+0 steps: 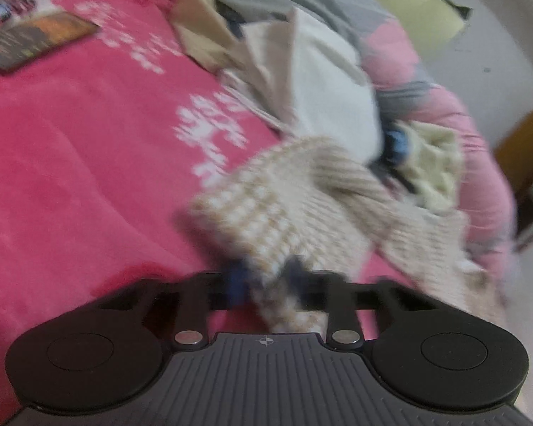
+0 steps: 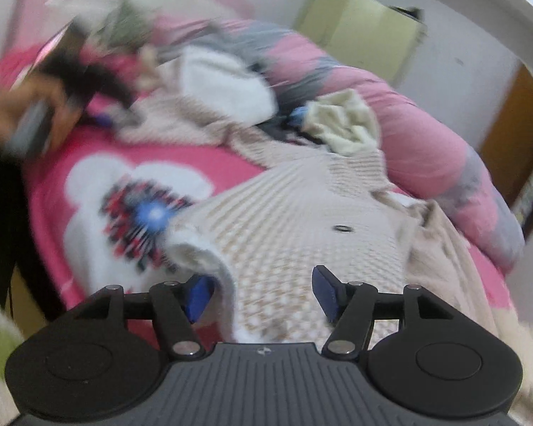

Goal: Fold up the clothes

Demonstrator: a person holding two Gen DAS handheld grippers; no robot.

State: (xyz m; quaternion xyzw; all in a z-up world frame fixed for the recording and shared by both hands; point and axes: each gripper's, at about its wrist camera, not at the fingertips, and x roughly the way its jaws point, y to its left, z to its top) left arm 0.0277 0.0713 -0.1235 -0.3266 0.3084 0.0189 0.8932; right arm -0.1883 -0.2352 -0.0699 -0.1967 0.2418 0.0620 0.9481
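A: Where's the knit sweater (image 2: 284, 213)?

B: Spread across the pink bedspread (image 1: 71, 159), by the clothes pile (image 1: 319, 81). The left gripper (image 1: 266, 277) looks pinched onto a beige cuff, though blur makes that unsure. The right gripper (image 2: 263, 294) gapes wide over the knit, gripping nothing.

A: Risk?

B: One-sided pulling could bunch the sweater, or slip that cuff free

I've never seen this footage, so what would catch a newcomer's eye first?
The hot-pink blanket with white lettering covers the bed. A beige checked knit sweater sprawls across it, one end pinched in the left hand-held gripper, while the right hand-held gripper hovers open over it. Behind lies a heap of clothes.
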